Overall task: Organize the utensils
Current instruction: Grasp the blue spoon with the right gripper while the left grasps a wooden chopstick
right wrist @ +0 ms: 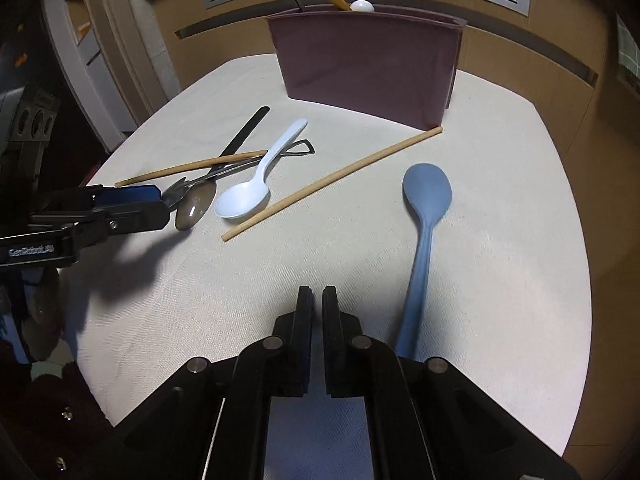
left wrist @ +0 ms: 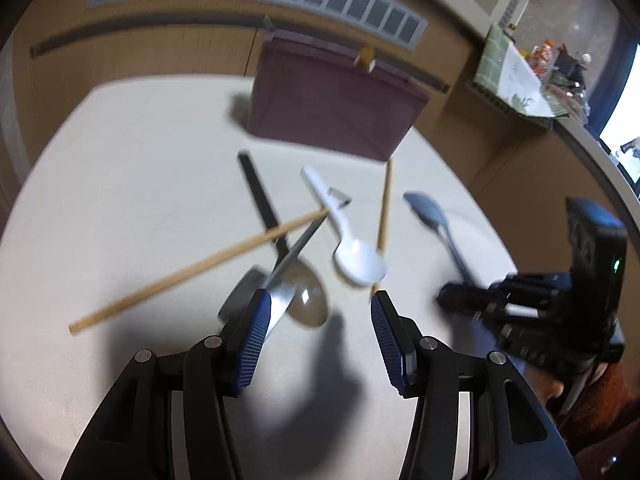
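Utensils lie scattered in front of the maroon holder (right wrist: pixel 368 64), which already has a few standing in it, as I bring my spread left gripper (left wrist: pixel 318 334) over the metal spoon (right wrist: pixel 194 206) while my right gripper (right wrist: pixel 318 320), pressed together and empty, waits beside the blue spoon (right wrist: pixel 425 208).

We are reading just one marking: on the side of the left gripper (right wrist: pixel 160 204), in the right wrist view, pale lettering is showing that looks like "GenRobot.AI", though the letters are small and soft. We are finding no other legible text, number or sign in either view.
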`<state>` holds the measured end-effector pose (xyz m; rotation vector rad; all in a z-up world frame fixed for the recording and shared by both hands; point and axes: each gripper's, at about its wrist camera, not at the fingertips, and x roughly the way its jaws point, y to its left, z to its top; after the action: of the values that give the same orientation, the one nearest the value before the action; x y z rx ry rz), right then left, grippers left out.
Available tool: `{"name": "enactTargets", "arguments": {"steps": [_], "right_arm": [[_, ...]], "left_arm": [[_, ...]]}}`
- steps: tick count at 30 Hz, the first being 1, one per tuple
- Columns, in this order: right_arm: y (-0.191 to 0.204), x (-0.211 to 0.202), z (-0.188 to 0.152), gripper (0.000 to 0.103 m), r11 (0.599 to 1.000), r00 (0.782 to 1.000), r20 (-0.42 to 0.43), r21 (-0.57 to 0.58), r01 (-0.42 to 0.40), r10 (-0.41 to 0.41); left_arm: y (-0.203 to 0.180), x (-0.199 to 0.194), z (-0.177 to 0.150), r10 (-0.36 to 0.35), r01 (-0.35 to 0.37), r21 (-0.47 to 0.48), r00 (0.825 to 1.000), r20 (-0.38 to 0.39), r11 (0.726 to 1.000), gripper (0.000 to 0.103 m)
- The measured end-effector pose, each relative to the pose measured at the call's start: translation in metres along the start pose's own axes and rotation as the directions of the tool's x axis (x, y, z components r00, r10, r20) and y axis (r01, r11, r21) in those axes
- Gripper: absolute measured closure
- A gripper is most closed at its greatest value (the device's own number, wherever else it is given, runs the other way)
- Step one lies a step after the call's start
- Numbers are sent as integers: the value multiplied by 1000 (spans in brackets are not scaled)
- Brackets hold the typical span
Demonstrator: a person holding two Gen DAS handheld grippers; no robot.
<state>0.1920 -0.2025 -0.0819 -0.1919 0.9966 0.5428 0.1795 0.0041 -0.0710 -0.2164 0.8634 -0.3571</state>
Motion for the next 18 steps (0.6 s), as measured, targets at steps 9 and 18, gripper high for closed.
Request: {"name": "enactTargets", "arguments": {"steps": [9, 18], "right_arm": [[15, -13, -6, 69, 999, 994, 110, -43, -17, 22], [-50, 7, 45, 62, 995, 996, 59, 74, 62, -66]], "left_arm": [[-35, 14, 36, 98, -105, 157, 994, 53, 982, 50], [-32, 47, 51, 100, -96, 109, 994, -37, 989, 55]]}}
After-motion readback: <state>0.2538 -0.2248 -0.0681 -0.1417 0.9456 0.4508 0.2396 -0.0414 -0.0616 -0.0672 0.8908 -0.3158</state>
